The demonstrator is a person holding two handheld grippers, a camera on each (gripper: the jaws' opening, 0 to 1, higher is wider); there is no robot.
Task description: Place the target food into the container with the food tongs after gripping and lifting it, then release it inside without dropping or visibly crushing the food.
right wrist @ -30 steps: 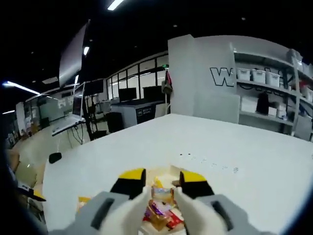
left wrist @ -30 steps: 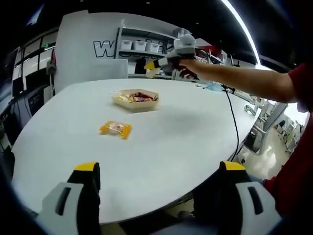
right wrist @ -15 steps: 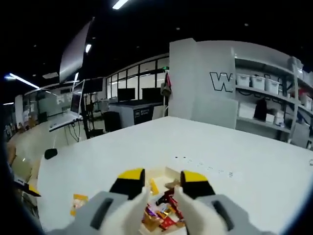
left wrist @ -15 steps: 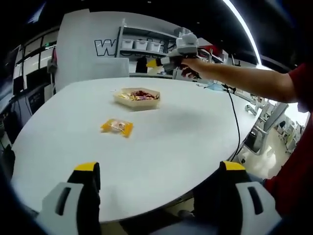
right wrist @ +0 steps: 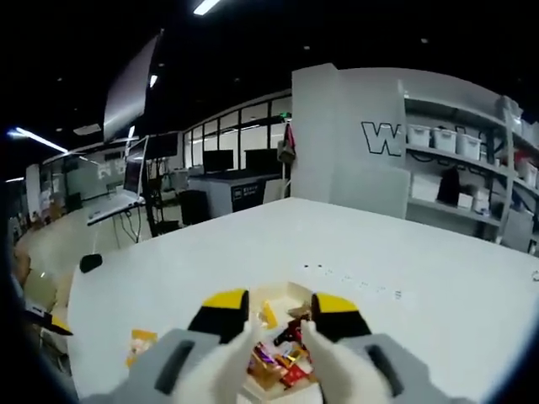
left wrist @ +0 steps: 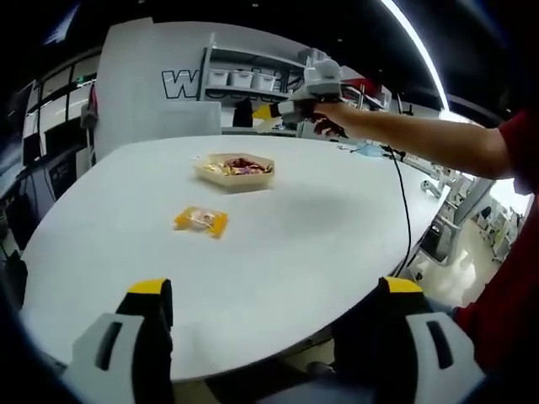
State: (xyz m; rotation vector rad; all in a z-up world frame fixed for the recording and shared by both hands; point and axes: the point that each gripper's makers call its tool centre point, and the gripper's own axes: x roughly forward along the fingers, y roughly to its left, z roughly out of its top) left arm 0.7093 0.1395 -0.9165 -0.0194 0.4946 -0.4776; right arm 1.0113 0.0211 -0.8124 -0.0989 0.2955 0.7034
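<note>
Two white tong blades on the right gripper (right wrist: pixel 274 326), parted and holding nothing, hang above the shallow beige container (left wrist: pixel 233 169) of wrapped snacks, while the left gripper (left wrist: pixel 274 295) stands wide open and one yellow packet (left wrist: pixel 201 220) lies on the white table (left wrist: pixel 295 244).

Room: I see a large round white table (left wrist: pixel 278 244) | wall: white partition (right wrist: pixel 345 135) with dark lettering | storage: shelving (right wrist: pixel 459 160) with white bins (left wrist: pixel 240 78) beside it | light: long ceiling strip (left wrist: pixel 417 46), dark ceiling | far side: glazed offices (right wrist: pixel 227 160) with desks and monitors (right wrist: pixel 135 181).
</note>
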